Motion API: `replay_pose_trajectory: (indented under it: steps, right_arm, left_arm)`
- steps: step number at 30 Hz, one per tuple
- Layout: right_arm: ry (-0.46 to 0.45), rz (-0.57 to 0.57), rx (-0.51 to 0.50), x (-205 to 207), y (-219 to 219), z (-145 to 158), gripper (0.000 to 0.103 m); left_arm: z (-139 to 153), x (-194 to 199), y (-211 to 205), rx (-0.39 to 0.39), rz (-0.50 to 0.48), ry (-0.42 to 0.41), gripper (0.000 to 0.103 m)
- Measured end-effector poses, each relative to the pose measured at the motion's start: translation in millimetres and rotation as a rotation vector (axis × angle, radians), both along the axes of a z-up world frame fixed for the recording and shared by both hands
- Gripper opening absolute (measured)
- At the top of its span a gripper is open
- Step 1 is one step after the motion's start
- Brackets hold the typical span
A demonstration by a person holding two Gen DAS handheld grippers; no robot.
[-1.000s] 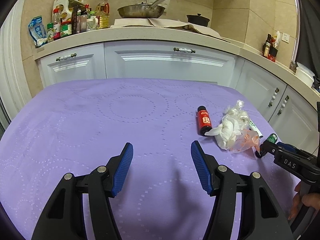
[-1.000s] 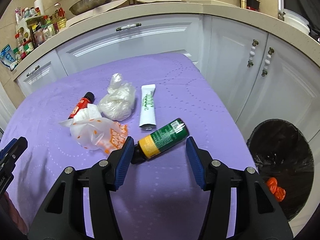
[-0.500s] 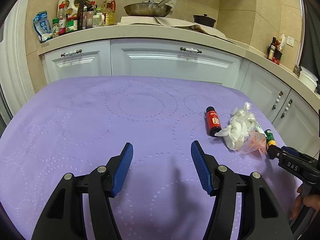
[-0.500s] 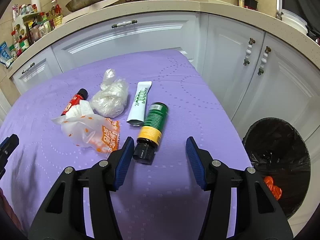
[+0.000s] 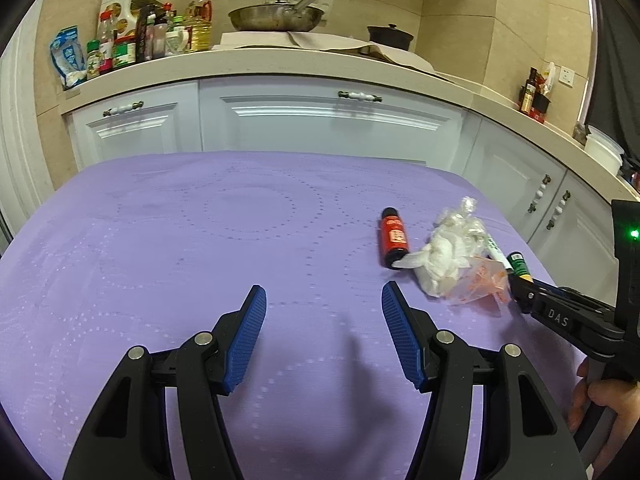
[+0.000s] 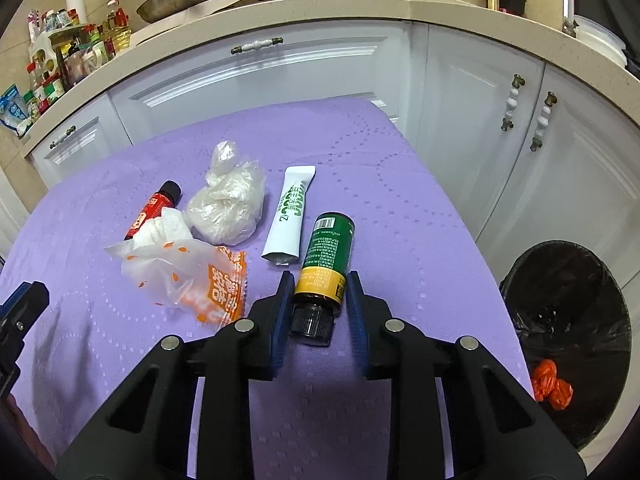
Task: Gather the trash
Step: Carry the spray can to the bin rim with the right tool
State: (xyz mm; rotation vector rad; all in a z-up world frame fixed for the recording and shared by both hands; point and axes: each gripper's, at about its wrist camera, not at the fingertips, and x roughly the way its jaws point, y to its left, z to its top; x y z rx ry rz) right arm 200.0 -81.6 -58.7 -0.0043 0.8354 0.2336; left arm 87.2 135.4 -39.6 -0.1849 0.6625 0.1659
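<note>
Trash lies on the purple table: a green bottle (image 6: 326, 258) with a yellow band and black cap, a white tube (image 6: 291, 214), a clear plastic bag ball (image 6: 228, 208), an orange-printed wrapper (image 6: 188, 280) over white tissue, and a small red bottle (image 6: 152, 210). My right gripper (image 6: 320, 300) has its blue pads on both sides of the green bottle's cap end, closed against it. My left gripper (image 5: 322, 332) is open and empty over bare cloth, left of the red bottle (image 5: 394, 236) and the bag pile (image 5: 452, 252).
A black-lined bin (image 6: 568, 332) with orange scraps stands on the floor right of the table. White cabinets (image 5: 320, 120) and a counter with a pan (image 5: 276, 16) and several bottles lie beyond. The table's right edge (image 6: 460, 220) is near the bottle.
My right gripper has moved forward and closed from wide open onto the green bottle, which turned to point along the fingers. The left gripper stayed open and drew back a little.
</note>
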Motion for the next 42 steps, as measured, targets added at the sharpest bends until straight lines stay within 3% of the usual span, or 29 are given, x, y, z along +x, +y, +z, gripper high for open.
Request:
replay_pose_trajectory:
  steps: [18, 21, 27, 28, 30, 32, 34, 38, 42]
  right_arm:
    - [-0.07, -0.039, 0.055, -18.1, -56.2, 13.5, 0.025]
    - [-0.073, -0.049, 0.071, -18.5, -70.2, 14.2, 0.025]
    - [-0.069, -0.057, 0.102, -15.8, -92.4, 12.1, 0.025]
    - [-0.067, -0.055, 0.107, -15.4, -95.1, 11.3, 0.025]
    - [-0.065, -0.053, 0.114, -15.5, -98.7, 10.5, 0.025]
    - [-0.064, -0.052, 0.121, -15.4, -103.1, 9.8, 0.025]
    - [-0.063, -0.051, 0.129, -15.1, -107.0, 8.7, 0.025]
    - [-0.058, -0.053, 0.149, -14.8, -112.0, 7.2, 0.025]
    - [-0.064, -0.055, 0.153, -16.1, -114.1, 8.0, 0.025]
  left_arm:
    - [2.1, 35.3, -81.6, 0.001, -0.166, 0.014, 0.059]
    - [-0.1, 43.4, -94.8, 0.015, -0.172, 0.024, 0.068]
    - [-3.3, 56.8, -111.0, 0.033, -0.153, 0.029, 0.069]
    - [-4.1, 59.0, -112.4, 0.039, -0.148, 0.032, 0.067]
    - [-7.1, 62.4, -114.4, 0.048, -0.141, 0.045, 0.048]
    - [-10.6, 64.7, -116.0, 0.059, -0.142, 0.059, 0.039]
    - [-11.9, 63.9, -117.2, 0.068, -0.145, 0.059, 0.037]
    - [-9.9, 60.0, -118.2, 0.09, -0.143, 0.045, 0.023]
    - [-8.8, 58.2, -120.4, 0.1, -0.146, 0.04, 0.021]
